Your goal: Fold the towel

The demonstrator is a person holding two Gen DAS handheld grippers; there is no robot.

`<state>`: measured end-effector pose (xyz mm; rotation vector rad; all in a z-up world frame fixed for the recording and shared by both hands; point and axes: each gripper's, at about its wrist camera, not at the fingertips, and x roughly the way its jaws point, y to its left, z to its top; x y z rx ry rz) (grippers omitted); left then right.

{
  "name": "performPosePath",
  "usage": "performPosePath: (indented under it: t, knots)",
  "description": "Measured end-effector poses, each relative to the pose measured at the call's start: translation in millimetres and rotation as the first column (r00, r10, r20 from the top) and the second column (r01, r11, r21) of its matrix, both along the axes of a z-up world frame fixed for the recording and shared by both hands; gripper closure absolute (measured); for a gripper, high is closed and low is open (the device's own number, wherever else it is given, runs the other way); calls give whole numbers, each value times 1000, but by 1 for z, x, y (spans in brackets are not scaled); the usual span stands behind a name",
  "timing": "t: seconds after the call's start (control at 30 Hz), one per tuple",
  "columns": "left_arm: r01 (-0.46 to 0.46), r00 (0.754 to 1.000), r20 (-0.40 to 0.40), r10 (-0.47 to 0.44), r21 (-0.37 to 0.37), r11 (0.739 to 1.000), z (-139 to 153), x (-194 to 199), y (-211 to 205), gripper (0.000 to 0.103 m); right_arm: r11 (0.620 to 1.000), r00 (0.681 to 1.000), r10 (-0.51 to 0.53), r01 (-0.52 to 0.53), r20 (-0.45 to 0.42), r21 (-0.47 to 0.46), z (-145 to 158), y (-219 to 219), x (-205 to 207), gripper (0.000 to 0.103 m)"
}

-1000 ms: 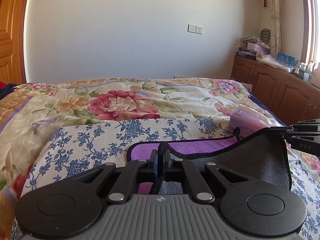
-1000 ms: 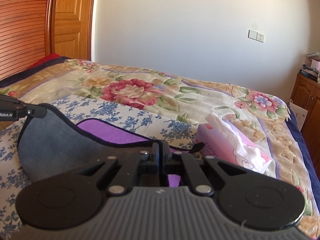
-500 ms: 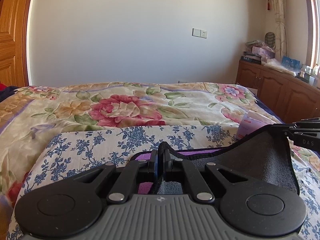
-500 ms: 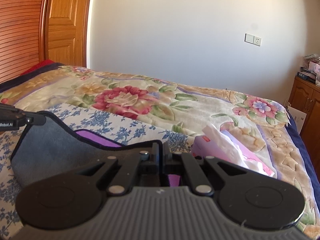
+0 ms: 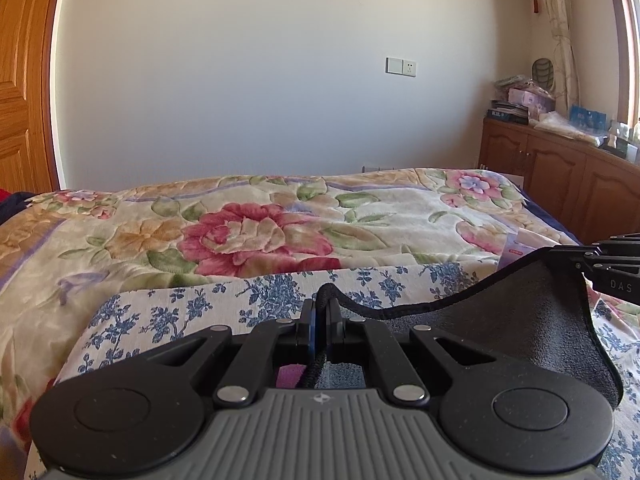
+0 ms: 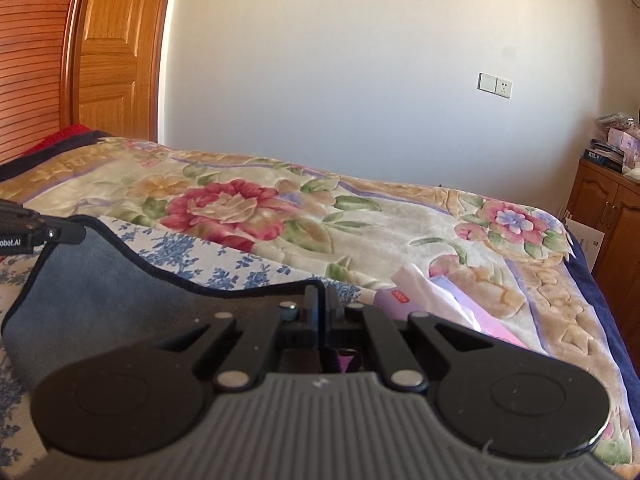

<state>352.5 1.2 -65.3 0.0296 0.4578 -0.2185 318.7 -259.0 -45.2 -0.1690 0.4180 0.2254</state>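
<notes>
My left gripper (image 5: 320, 312) has its jaws pressed together on the black-piped hem of the grey towel (image 5: 520, 320), pinching one corner; the hem pokes up as a small loop just above the tips. My right gripper (image 6: 320, 300) is likewise clamped on the other corner of the same edge, hem running straight into the closed jaws. Each claw shows at the side of the other's view, so the two are well apart with the towel's edge slung between them in a shallow sag. I judge the edge is held up at both corners so the grey side can be carried over the purple face underneath; a sliver of purple (image 5: 290, 376) shows below the left fingers (image 5: 308, 320), so part of the towel is still down on the bed. The towel hangs over a blue-floral sheet (image 5: 168, 316), which lies on the big rose-pattern blanket (image 5: 256, 236). A pink tissue pack (image 6: 436, 300) sits on the bed just beside the right claw, tissue sticking out; risk of the hem snagging it when I lay the edge down. Fold looks mid-way: edge lifted, not yet laid. Wooden cabinet (image 5: 560, 188) stands off to the right, wooden door (image 6: 116, 52) to the left.
</notes>
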Motion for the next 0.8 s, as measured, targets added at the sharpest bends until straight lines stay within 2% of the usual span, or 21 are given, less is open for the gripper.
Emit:
performPosePath:
  t: [0.3, 0.8]
  knots:
    - [4, 999, -34, -2, 43, 999, -10, 28, -11, 98, 999, 1000, -21, 20, -11, -46, -13, -3, 17, 100]
    - [-6, 996, -89, 15, 100, 995, -34, 45, -14, 97, 996, 993, -49, 40, -112, -80, -47, -6, 31, 99]
